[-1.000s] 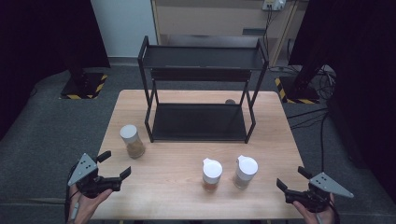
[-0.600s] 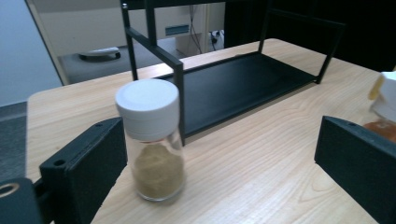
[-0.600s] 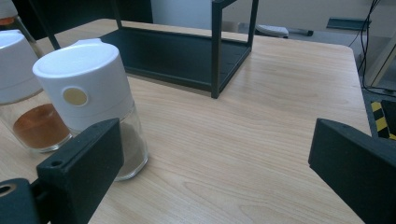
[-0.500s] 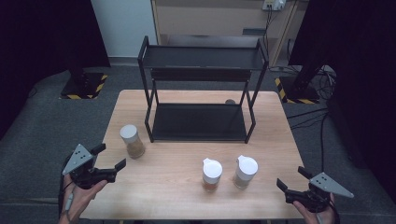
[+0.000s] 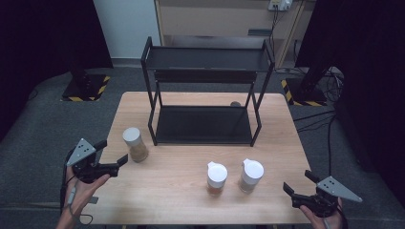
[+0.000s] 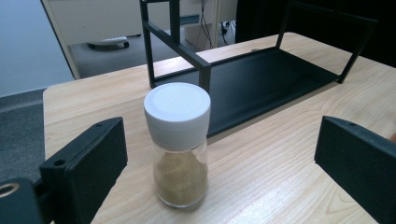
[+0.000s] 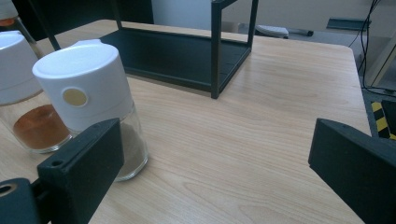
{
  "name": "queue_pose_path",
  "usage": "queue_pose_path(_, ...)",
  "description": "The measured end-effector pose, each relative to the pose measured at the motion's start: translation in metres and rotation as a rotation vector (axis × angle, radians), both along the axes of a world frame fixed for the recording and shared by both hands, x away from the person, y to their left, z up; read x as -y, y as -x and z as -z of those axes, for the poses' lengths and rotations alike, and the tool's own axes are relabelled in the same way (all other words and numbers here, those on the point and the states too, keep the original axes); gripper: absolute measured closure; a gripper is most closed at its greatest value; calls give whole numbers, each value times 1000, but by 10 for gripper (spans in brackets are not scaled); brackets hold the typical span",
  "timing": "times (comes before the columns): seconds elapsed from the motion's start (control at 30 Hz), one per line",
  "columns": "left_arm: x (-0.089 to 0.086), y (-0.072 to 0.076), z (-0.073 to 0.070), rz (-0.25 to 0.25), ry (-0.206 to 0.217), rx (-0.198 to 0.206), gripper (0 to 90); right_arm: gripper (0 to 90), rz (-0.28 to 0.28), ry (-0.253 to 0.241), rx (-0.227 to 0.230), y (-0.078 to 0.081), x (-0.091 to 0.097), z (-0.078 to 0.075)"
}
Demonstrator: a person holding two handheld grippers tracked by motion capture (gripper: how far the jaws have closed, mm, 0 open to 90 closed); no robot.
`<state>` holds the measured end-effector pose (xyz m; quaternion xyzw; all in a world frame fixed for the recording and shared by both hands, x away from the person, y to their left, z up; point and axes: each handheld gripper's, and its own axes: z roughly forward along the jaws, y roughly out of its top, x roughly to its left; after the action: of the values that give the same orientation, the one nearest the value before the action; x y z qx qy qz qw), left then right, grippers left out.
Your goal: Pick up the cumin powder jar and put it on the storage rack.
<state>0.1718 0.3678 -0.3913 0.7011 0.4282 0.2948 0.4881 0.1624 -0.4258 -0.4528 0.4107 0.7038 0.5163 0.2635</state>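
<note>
Left hand-held gripper (image 5: 111, 156): near the left front edge of the table, held in a hand. Its jaws are wide apart and hold nothing. It points at the jar with the round lid.
Right hand-held gripper (image 5: 298, 186): at the right front corner of the table, held in the other hand. Its jaws are wide apart too, with nothing between them.
Jar with the round lid (image 6: 178, 143): it stands upright on the table, just past the left hand-held gripper, not touching it. It has a white lid and light brown powder inside. In the left gripper view it sits between the two black jaws but farther off.
Two jars with white caps: they stand upright side by side near the front middle of the table. The orange powder jar (image 5: 216, 179) is on the left. The pale powder jar (image 5: 250, 175) is on the right, nearer the right hand-held gripper.
Table (image 5: 181, 191): light wood.
Black rack (image 5: 205, 90): it stands at the back of the table, behind all three jars. It has a low shelf and a top shelf.
</note>
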Motion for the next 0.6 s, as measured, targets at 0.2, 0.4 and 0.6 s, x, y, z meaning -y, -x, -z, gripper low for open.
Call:
queue_pose_path(0.2,0,-15,0,-8,6,-14,16,38,-1,0,0,0,0,0)
queue_pose_path(0.4,3,-30,0,-9,1,-30,16,38,-2,-2,0,0,0,0)
queue_pose_path(0.6,6,-45,3,-15,-9,-45,17,39,-2,-4,0,0,1,0)
